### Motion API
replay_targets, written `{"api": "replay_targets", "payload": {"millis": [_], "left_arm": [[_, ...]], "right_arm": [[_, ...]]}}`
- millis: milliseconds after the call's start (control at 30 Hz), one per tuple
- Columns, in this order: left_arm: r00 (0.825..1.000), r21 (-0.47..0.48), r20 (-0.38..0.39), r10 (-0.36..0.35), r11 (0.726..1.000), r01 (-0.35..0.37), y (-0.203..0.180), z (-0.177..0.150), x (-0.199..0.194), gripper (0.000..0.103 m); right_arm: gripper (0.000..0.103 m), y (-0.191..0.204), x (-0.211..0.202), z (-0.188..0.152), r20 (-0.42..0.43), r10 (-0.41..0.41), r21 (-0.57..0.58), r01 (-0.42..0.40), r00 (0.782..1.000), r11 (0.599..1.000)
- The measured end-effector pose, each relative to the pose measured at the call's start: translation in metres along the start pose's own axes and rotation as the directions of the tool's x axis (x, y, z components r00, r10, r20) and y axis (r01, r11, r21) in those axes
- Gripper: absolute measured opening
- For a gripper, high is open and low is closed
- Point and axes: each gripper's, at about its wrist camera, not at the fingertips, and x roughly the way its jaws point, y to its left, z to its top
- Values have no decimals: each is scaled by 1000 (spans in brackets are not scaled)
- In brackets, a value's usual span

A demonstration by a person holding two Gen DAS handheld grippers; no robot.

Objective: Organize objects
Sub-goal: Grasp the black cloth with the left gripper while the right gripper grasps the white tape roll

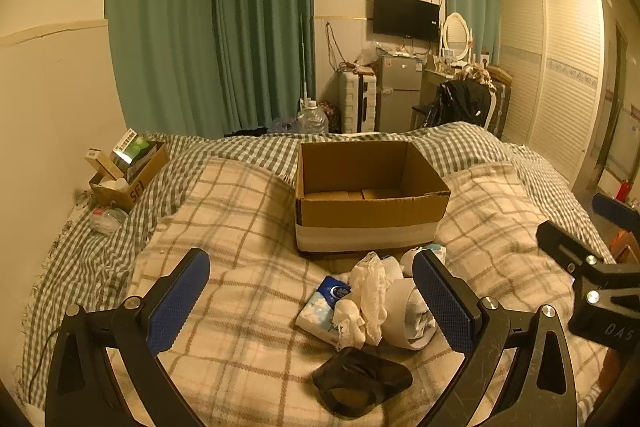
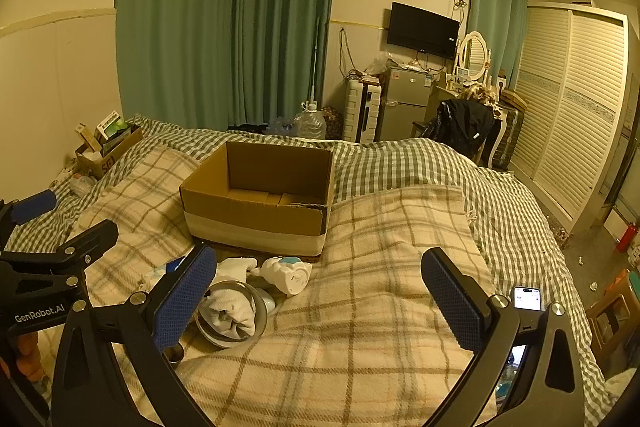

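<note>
An open, empty cardboard box (image 1: 370, 205) stands on the plaid blanket; it also shows in the right wrist view (image 2: 260, 203). In front of it lies a pile: a blue-and-white tissue pack (image 1: 322, 309), white lace cloth (image 1: 370, 293), a round bowl holding a white sock (image 2: 230, 313), a white ceramic figure (image 2: 288, 273) and a black dark pouch (image 1: 360, 381). My left gripper (image 1: 310, 297) is open above the pile. My right gripper (image 2: 320, 301) is open and empty over bare blanket, right of the pile.
A small carton of packets (image 1: 128, 171) sits at the bed's left edge by the wall. A lit phone (image 2: 527, 298) lies on the bed at right. Beyond the bed are curtains, a fridge (image 1: 398, 93), a chair and a wardrobe (image 1: 560, 75).
</note>
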Motion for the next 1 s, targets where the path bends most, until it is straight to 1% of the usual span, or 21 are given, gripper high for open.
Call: {"api": "replay_targets", "payload": {"millis": [100, 167, 267, 367, 467, 567, 600, 633, 667, 700, 733, 800, 867, 900, 1000], "left_arm": [[1000, -2, -16, -4, 1000, 4, 2, -3, -2, 103], [999, -3, -43, -10, 1000, 10, 3, -8, 0, 103], [994, 0, -110, -17, 1000, 18, 2, -23, 10, 103], [982, 16, -187, -37, 999, 41, -3, -47, 22, 102], [960, 17, -271, -75, 996, 83, -10, -67, 37, 102], [935, 20, -336, -110, 992, 124, -16, -76, 53, 96], [920, 2, -365, -141, 988, 152, -16, -78, 61, 92], [908, -15, -384, -166, 985, 174, -16, -81, 66, 85], [897, -29, -398, -190, 980, 195, -16, -85, 70, 81], [888, -41, -407, -214, 975, 216, -16, -88, 72, 73], [883, -49, -407, -234, 971, 235, -17, -88, 71, 68], [887, -44, -396, -236, 970, 239, -17, -87, 67, 65], [896, -40, -377, -234, 971, 237, -15, -84, 60, 61], [903, -36, -364, -227, 973, 230, -13, -81, 55, 58], [936, -12, -301, -183, 982, 189, -5, -70, 42, 53]], "right_arm": [[103, -2, -5, 0, -3, -1, -4, 1, 1000, 1000], [103, -3, -6, -1, -9, -1, -6, 1, 1000, 1000], [103, -4, -5, -5, -26, 6, -4, -7, 1000, 1000], [103, -3, 2, -11, -54, 13, -5, -13, 998, 1000], [103, 0, 10, -17, -79, 17, -10, -18, 997, 1000], [103, 3, 18, -21, -99, 22, -15, -23, 995, 1000], [103, 5, 21, -23, -107, 23, -18, -25, 994, 1000], [103, 6, 24, -24, -115, 24, -20, -27, 993, 999], [103, 6, 26, -25, -120, 25, -21, -28, 992, 999], [103, 7, 29, -26, -128, 26, -22, -29, 991, 999], [103, 8, 31, -27, -135, 28, -23, -31, 990, 999], [103, 9, 36, -28, -149, 28, -27, -33, 988, 999], [103, 12, 40, -29, -160, 33, -35, -39, 987, 999], [103, 13, 42, -29, -164, 38, -40, -45, 986, 998], [103, 18, 49, -29, -183, 70, -60, -82, 981, 995]]}}
